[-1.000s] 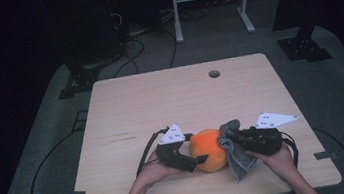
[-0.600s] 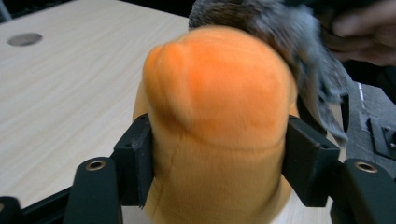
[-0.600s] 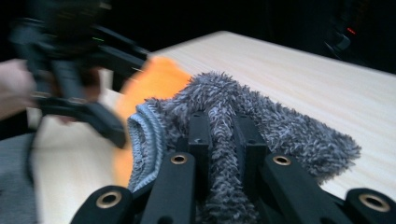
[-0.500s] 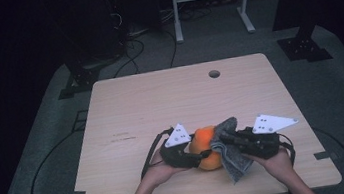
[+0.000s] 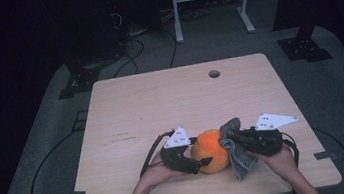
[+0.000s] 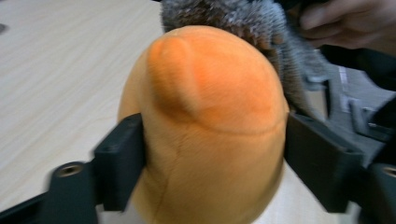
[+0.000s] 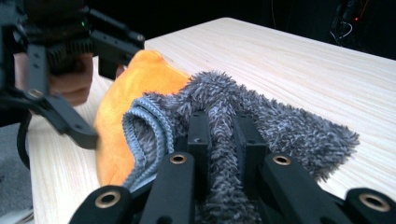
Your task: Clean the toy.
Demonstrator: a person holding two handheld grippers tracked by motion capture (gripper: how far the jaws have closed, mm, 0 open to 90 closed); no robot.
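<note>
An orange plush toy sits near the table's front edge, between the jaws of my left gripper. In the left gripper view both black fingers press into the sides of the plush; these jaws have just been opening, and the toy is still between them. My right gripper is shut on a grey fluffy cloth. In the right gripper view the cloth is pinched between the jaws of the right gripper and lies against the plush.
The wooden table has a round cable hole at its far edge. Cables trail from both grippers over the front edge. On the dark floor behind stand a white frame and black stands.
The right gripper with the cloth slid left along the plush, then back to the right. The left gripper stayed in place around the plush.
</note>
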